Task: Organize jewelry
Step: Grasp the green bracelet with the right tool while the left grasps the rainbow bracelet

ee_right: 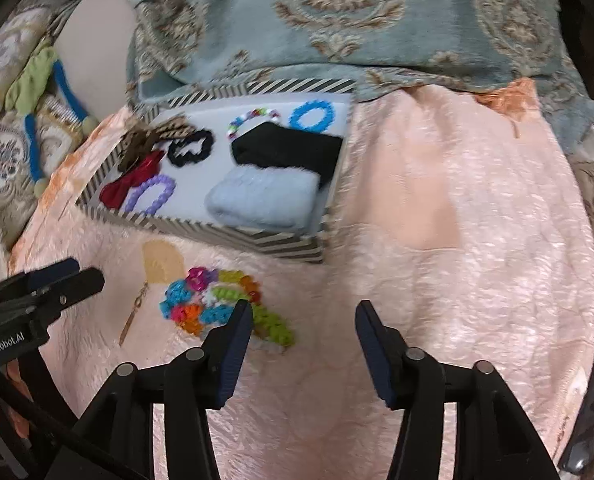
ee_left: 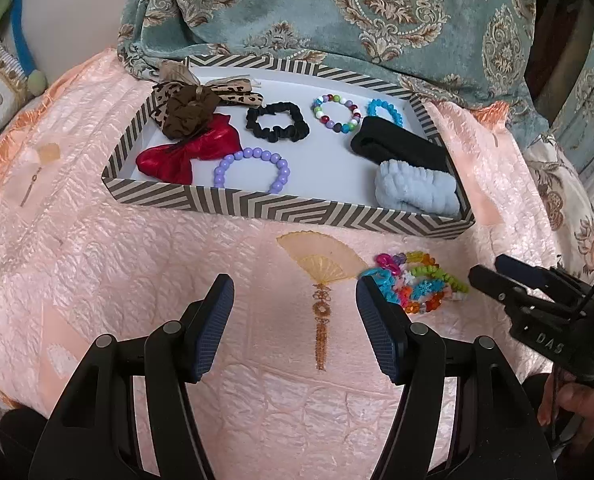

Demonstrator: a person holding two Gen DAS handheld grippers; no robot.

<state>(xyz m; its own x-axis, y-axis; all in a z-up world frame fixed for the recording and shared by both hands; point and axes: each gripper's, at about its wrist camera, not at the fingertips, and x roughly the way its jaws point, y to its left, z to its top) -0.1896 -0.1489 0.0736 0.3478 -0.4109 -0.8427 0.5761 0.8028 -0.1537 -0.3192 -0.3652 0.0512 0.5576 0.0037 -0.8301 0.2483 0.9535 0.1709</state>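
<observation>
On quilt [ee_left: 137,280]: colourful bracelet heap [ee_left: 417,284] left outside striped tray [ee_left: 289,212]; rest sorted inside. Left gripper [ee_left: 295,300], right gripper [ee_right: 304,320] both spread, empty.

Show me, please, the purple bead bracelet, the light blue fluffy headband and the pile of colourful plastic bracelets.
purple bead bracelet [ee_left: 273,161]: left wrist view, bead on its right side.
light blue fluffy headband [ee_left: 415,188]: left wrist view, middle.
pile of colourful plastic bracelets [ee_right: 201,300]: right wrist view, centre.

"DAS" was readable on the right hand-held gripper [ee_left: 493,276] body, right edge of the left wrist view. "enRobot.AI", start cut off, stood on the left hand-held gripper [ee_right: 81,276] body, lower left of the right wrist view.
</observation>
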